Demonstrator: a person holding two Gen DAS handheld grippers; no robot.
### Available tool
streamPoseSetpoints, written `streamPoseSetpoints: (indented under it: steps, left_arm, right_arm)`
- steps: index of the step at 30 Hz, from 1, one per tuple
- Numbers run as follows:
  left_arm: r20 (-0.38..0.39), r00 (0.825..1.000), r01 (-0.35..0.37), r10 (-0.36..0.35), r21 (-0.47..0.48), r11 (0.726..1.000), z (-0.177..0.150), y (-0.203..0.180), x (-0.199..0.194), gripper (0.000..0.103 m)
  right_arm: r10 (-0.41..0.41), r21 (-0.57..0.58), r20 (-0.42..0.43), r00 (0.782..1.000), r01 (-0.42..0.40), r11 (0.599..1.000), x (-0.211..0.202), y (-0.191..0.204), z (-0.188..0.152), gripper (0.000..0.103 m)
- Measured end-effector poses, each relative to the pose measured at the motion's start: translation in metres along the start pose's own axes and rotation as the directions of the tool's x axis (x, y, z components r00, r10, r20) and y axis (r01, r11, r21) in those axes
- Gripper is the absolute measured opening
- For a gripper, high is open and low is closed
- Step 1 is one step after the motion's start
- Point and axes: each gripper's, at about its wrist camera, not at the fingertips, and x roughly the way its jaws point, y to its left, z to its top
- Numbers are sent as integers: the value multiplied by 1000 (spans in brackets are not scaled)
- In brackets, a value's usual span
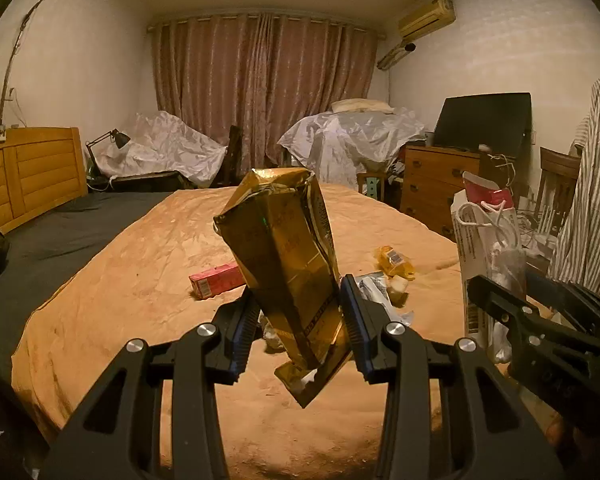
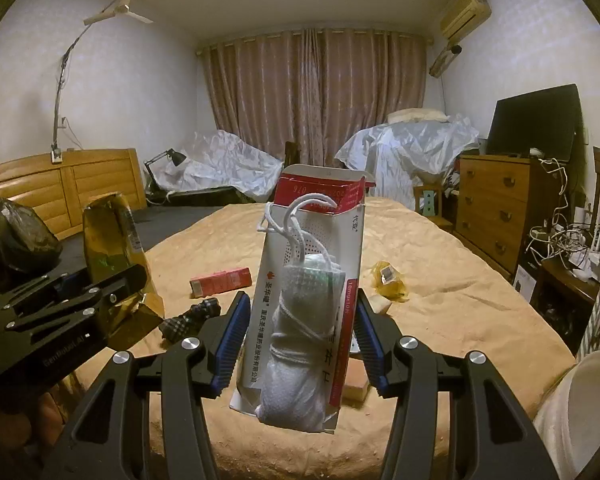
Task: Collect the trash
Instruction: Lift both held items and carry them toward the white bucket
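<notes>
Already we have two pieces of trash lifted clear of the bed. Our left gripper [image 1: 300, 332] is clamped on a crumpled gold foil snack bag [image 1: 286, 264], its blue-padded jaws drawn close and pinching the bag low down, so the torn top stands tilted above them and the bottom corner hangs below. Our right gripper [image 2: 300, 340] holds a tall white and red cardboard box [image 2: 312, 280] with a white mesh pouch and cord [image 2: 296, 360] stuffed into its open side; the jaws stand somewhat wider here, pressed against the box's two long edges, and the box sits upright between them. Both pieces hang above the orange bedspread [image 1: 140, 272], not touching it, and the two grippers are side by side.

We judge the job to be partly done. Still lying on the spread are a small red carton [image 1: 216, 280], a crinkled yellow wrapper with a barcode [image 1: 394, 264], some crumpled white and silver scraps [image 1: 380, 292] just behind the left jaw, a dark knobbly cylinder [image 2: 192, 316], which may or may not be trash, and a pale block [image 2: 380, 304] near the yellow wrapper. A dark plastic bag [image 2: 16, 236] sits at the far left in the right wrist view; we cannot tell whether it is the bin meant for all this. What we hold has yet to be dropped anywhere, and the loose pieces remain to be gathered afterwards.
</notes>
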Motion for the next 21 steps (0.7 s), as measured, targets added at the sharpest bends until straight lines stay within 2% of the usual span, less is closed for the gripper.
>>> streamPoseSetpoints:
  steps: [10,16,21]
  left_arm:
    - [3,999,31,-32,28,999,1,-11,-2,39]
    - [-9,992,126,-125,56,990,11,-47,5,40]
    - [-40,973,229,-227,78,970,18,-92,14,40]
  right_arm:
    - [-23,2,-5,1000,23,1000,-12,-14,16,53]
    - [-94,13,-15,995,94,995,-37,-49,34,53]
    - [-185,33,-18,983,186,982,-70,-99,44,53]
